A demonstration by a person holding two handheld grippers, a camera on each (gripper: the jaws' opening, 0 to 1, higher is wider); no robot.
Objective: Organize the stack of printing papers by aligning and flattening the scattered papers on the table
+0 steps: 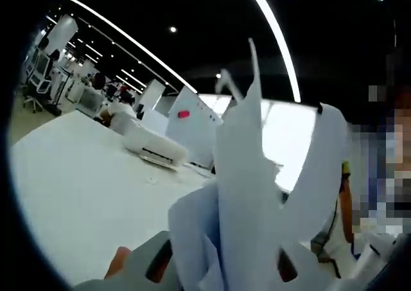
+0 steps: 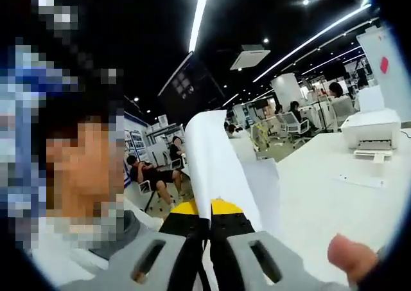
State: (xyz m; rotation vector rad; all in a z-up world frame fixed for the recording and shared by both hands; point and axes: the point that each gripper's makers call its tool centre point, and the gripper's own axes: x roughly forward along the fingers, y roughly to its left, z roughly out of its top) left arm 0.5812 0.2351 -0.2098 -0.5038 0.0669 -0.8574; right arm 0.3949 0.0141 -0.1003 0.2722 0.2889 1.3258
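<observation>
The right gripper [image 2: 210,223] had its jaws closed together, while the left gripper [image 1: 221,265] pointed upward, jaw state obscured.

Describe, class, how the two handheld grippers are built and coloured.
The right gripper has light grey slotted jaw arms carrying black jaws tipped with yellow. The left gripper shows the same light grey slotted arms; its tips are hidden behind white paper.

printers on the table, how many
1, a white printer far back on the white table, beyond the papers both grippers hold; others may be hidden behind them.
</observation>
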